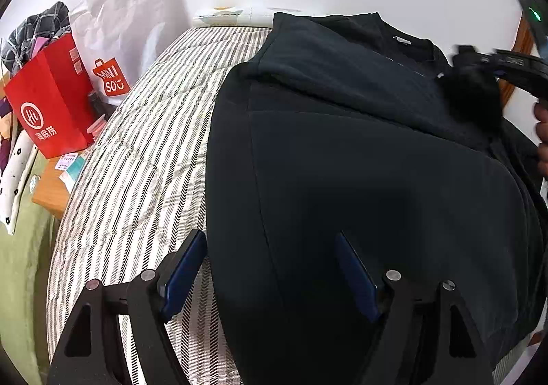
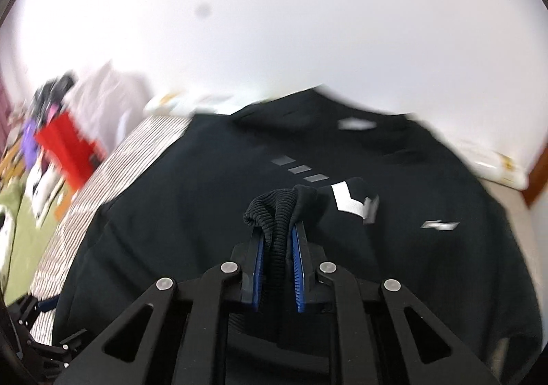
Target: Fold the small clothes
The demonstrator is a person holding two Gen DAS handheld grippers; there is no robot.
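Observation:
A black sweatshirt [image 1: 359, 162] lies spread on a striped bed cover [image 1: 137, 162]. Its left sleeve is folded across the chest. My left gripper [image 1: 270, 248] is open and empty, its blue pads straddling the sweatshirt's lower left edge. In the right wrist view the sweatshirt [image 2: 205, 214] shows white chest marks. My right gripper [image 2: 277, 231] is shut on the ribbed black sleeve cuff [image 2: 274, 207] and holds it above the chest. The right gripper also shows in the left wrist view [image 1: 479, 77] at the far right.
A red paper bag [image 1: 51, 101] and a white shopping bag [image 1: 116, 36] stand left of the bed with a pile of clothes [image 1: 37, 29]. A wooden stand [image 1: 51, 190] and a green cover [image 1: 20, 265] lie at left. A white wall is behind.

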